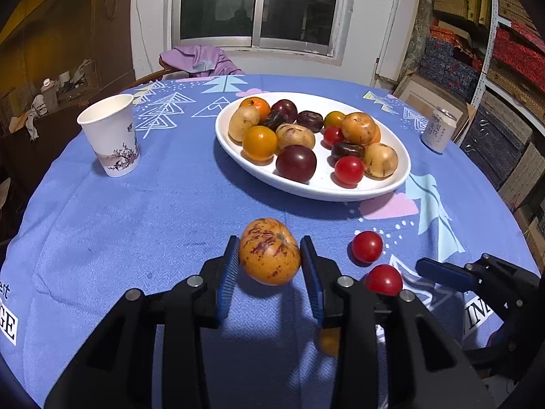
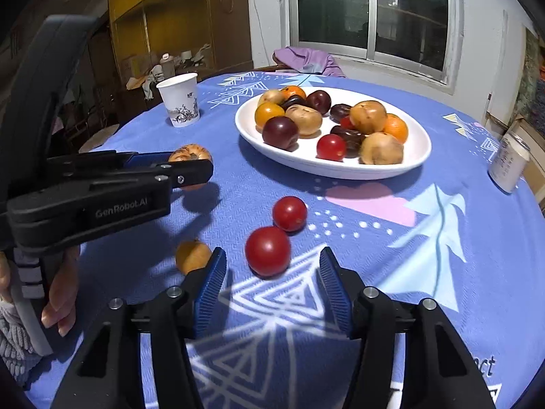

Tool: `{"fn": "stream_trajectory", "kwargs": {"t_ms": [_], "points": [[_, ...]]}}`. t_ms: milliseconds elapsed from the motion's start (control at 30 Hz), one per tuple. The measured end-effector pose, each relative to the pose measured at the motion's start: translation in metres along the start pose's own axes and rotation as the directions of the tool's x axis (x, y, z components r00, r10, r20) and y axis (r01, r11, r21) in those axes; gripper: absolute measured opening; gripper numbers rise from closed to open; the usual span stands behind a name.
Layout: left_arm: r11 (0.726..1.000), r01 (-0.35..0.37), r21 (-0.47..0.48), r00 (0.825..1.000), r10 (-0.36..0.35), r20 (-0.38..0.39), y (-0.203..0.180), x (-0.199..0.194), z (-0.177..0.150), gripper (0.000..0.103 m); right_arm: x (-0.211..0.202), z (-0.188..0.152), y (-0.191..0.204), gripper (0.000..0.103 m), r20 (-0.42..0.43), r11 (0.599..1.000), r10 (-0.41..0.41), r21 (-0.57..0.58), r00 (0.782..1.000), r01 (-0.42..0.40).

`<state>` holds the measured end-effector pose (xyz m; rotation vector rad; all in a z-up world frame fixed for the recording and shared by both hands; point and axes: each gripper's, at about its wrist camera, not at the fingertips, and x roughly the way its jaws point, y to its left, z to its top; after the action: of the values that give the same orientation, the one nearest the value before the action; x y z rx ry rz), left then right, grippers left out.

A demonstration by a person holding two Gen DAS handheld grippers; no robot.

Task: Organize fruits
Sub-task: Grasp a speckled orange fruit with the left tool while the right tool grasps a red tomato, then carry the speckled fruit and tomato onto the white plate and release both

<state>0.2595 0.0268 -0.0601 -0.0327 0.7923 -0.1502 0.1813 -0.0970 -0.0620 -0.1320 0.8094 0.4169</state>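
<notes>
My left gripper [image 1: 269, 262] is shut on an orange fruit with purple streaks [image 1: 269, 251] and holds it above the blue tablecloth; the fruit also shows in the right wrist view [image 2: 190, 154]. A white oval plate [image 1: 313, 184] with several fruits lies beyond. Two red tomatoes [image 1: 367, 246] [image 1: 384, 279] lie on the cloth to the right. My right gripper [image 2: 272, 284] is open just short of the nearer tomato [image 2: 267, 251]; the other tomato [image 2: 289, 213] is behind it. A small yellow fruit [image 2: 191, 255] lies by its left finger.
A paper cup [image 1: 110, 134] stands at the left of the table and a drink can [image 1: 437, 129] near the right edge. A chair with purple cloth [image 1: 201, 59] is behind the table. Boxes and shelves [image 1: 504, 68] line the right.
</notes>
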Motion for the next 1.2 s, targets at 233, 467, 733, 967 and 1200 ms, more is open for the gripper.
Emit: {"fn": "stream_trajectory", "kwargs": {"t_ms": [233, 467, 733, 967, 1200], "points": [[1.0, -0.003, 0.025, 1.0, 0.003, -0.002, -0.004, 0.0, -0.002, 0.036, 0.013, 0.003, -0.001, 0.031, -0.046, 0.999, 0.036, 0.027, 0.998, -0.034], [1.0, -0.002, 0.03, 1.0, 0.002, 0.01, -0.006, -0.007, 0.001, 0.036, -0.024, 0.01, -0.018, 0.03, 0.058, 0.996, 0.047, 0.071, 0.997, -0.051], [0.999, -0.002, 0.039, 0.998, -0.001, 0.064, -0.015, -0.009, 0.067, 0.036, -0.047, 0.081, -0.07, 0.03, 0.175, 0.989, -0.076, 0.135, 0.982, 0.052], [0.999, 0.012, 0.046, 1.0, -0.013, 0.025, -0.026, 0.04, 0.103, 0.036, 0.004, 0.144, -0.107, 0.03, 0.15, 0.979, -0.057, 0.202, 0.987, 0.026], [0.991, 0.068, 0.112, 0.997, -0.065, -0.029, -0.051, 0.079, 0.096, 0.036, 0.087, 0.186, -0.132, 0.029, 0.023, 0.967, -0.043, 0.251, 0.999, 0.036]]}}
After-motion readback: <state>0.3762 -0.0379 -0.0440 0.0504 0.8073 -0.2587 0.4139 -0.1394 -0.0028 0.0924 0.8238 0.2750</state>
